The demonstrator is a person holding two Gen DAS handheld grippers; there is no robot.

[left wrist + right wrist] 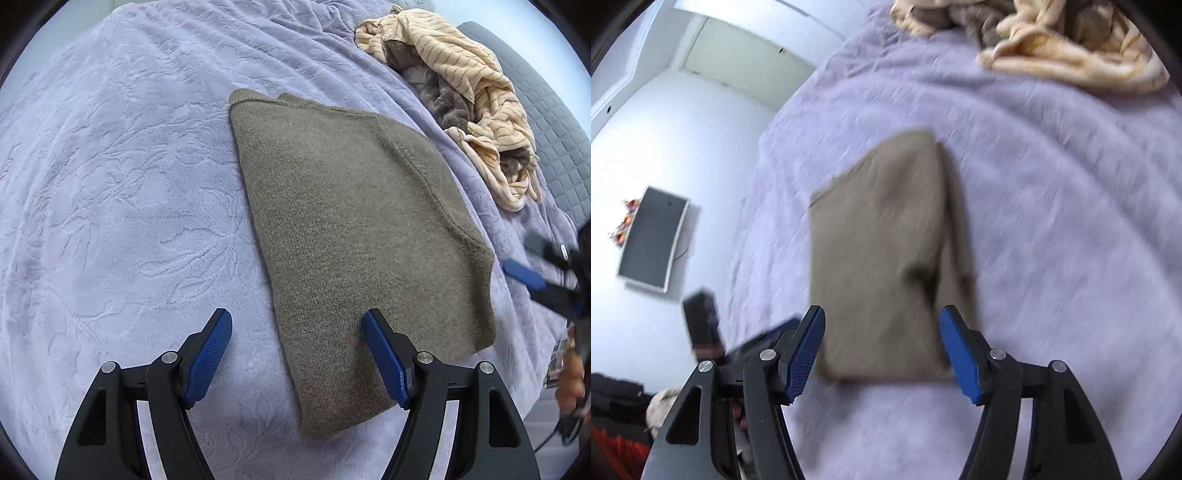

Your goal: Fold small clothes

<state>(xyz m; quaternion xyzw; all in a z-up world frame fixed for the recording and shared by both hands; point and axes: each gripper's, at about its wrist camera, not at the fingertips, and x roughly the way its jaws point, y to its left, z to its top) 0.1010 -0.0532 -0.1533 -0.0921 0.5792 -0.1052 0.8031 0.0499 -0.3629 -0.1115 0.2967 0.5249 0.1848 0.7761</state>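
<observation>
A: Where is the garment?

B: The folded olive sweater (354, 236) lies flat on the lilac blanket (110, 184), centre of the frame.

A: Your claws?

B: My left claw (297, 354) is spread wide, holding nothing — one blue pad is over the sweater's lower edge, the other over the blanket. My right claw (882, 347) is also apart and empty, above the sweater's near end. The view is blurred.

A: Anything else?

B: A crumpled striped cloth (476, 92), upper right.

Lavender embossed blanket (110, 184) covers bed, white wall (683, 155) w/ mounted dark screen (652, 240), daylight.
</observation>
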